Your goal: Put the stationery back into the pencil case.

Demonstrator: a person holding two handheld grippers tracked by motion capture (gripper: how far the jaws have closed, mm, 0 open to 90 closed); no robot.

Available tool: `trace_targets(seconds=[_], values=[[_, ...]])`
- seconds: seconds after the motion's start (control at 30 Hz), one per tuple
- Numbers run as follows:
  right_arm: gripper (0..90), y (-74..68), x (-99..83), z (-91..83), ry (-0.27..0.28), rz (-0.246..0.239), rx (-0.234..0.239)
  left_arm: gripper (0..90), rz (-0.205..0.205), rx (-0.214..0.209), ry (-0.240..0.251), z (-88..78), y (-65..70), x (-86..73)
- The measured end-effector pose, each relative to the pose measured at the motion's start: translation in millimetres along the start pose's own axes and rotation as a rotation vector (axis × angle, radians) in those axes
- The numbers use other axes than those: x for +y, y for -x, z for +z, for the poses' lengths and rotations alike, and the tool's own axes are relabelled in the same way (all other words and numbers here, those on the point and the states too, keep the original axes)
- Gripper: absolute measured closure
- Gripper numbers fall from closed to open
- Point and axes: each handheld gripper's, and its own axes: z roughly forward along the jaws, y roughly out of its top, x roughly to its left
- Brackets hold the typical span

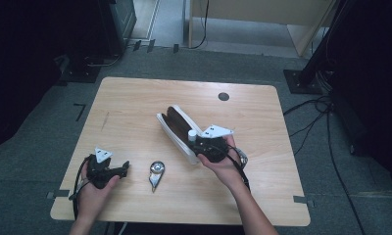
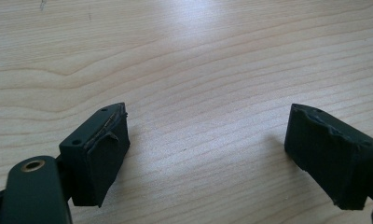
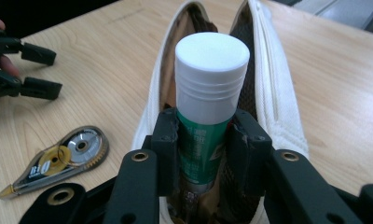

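A white zip pouch (image 1: 177, 128) with a brown lining lies open on the table, running from the middle toward the front right. My right gripper (image 1: 200, 143) is at its near end, shut on a green glue stick (image 3: 201, 149) with a white cap (image 3: 211, 74). The stick points along the pouch's (image 3: 273, 93) open mouth. A correction tape dispenser (image 1: 156, 174) lies on the wood in front of the pouch, also seen in the right gripper view as the tape dispenser (image 3: 58, 161). My left gripper (image 1: 121, 168) rests near the front left, open, with bare wood between its pads (image 2: 105, 158).
The light wooden table (image 1: 135, 98) has a round grommet hole (image 1: 223, 96) near its back edge. Dark stands and cables surround the table on the grey floor.
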Motion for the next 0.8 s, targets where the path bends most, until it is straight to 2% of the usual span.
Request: trace_targets(seconds=[0.13, 0.63, 0.8], values=[[65.9, -2.4, -0.4, 4.0, -0.029, -0.033, 0.004, 13.9, -0.001, 0.000, 0.001, 0.1, 0.1, 0.0], [65.3, 1.1, 1.1, 16.5, -0.102, 0.019, 0.017, 13.9, 0.000, 0.000, 0.000, 0.0, 0.0, 0.0], [61.9, 2.7, 3.7, 19.6, -0.122, 0.045, 0.026, 13.9, -0.001, 0.000, 0.001, 0.0, 0.0, 0.0]])
